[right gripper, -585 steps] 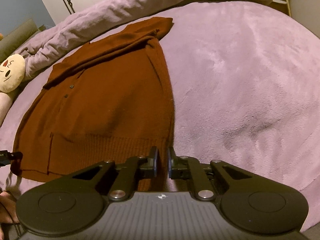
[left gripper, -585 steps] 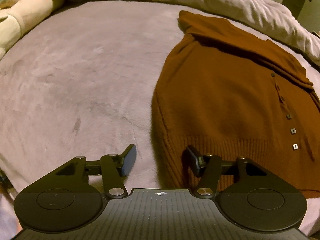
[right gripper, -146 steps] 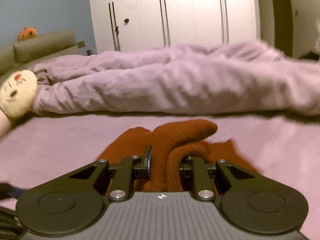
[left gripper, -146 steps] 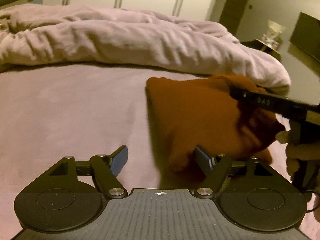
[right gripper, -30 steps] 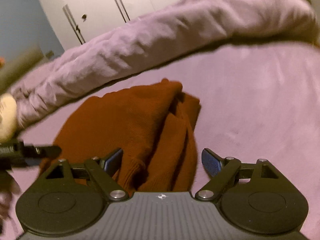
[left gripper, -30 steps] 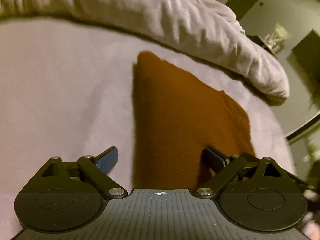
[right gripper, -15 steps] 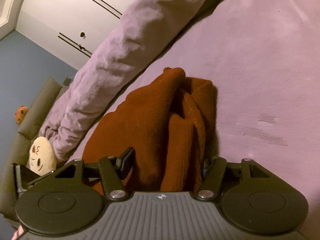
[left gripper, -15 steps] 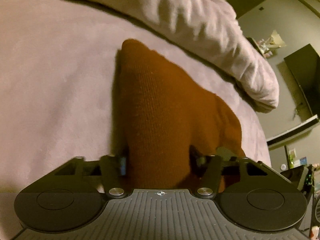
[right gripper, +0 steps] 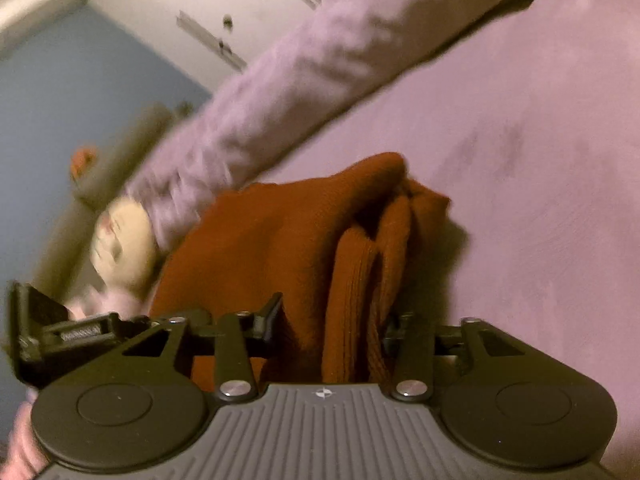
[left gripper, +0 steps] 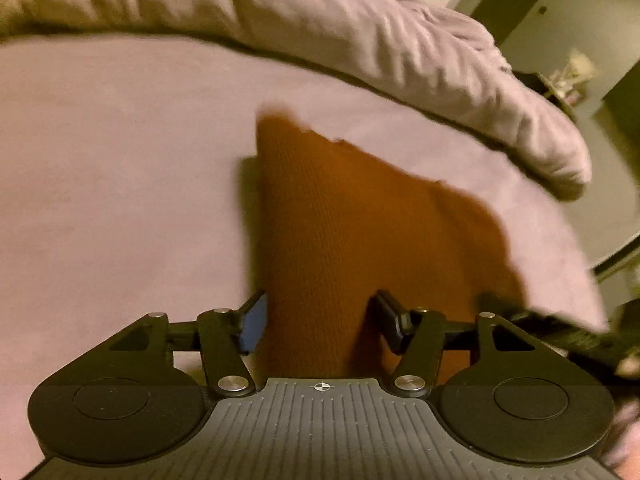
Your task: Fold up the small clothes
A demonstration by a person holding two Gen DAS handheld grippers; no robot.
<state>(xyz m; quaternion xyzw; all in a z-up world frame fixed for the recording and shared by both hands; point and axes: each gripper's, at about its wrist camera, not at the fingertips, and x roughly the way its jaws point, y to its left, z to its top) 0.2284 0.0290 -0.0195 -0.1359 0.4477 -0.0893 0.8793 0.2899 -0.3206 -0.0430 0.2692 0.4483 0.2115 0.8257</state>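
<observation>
Folded rust-brown knit sweater (left gripper: pixel 360 216) is lying on the mauve bedspread (left gripper: pixel 112 184), near the rumpled duvet (left gripper: pixel 360 28). Left gripper (left gripper: pixel 318 322) is straddling the bundle's near end; its jaws have just been widening, and whether the pads are still pressing it is unclear. Right gripper (right gripper: pixel 332 326) likewise, widening around stacked folds, grip unclear.

— Any writing to read anywhere?
— None legible. Only a small cross-in-circle mark on the left gripper (left gripper: pixel 322 322) body, same mark on the right gripper (right gripper: pixel 329 322)
— Label on the other tool at the frame edge?
— Too blurred to make out
</observation>
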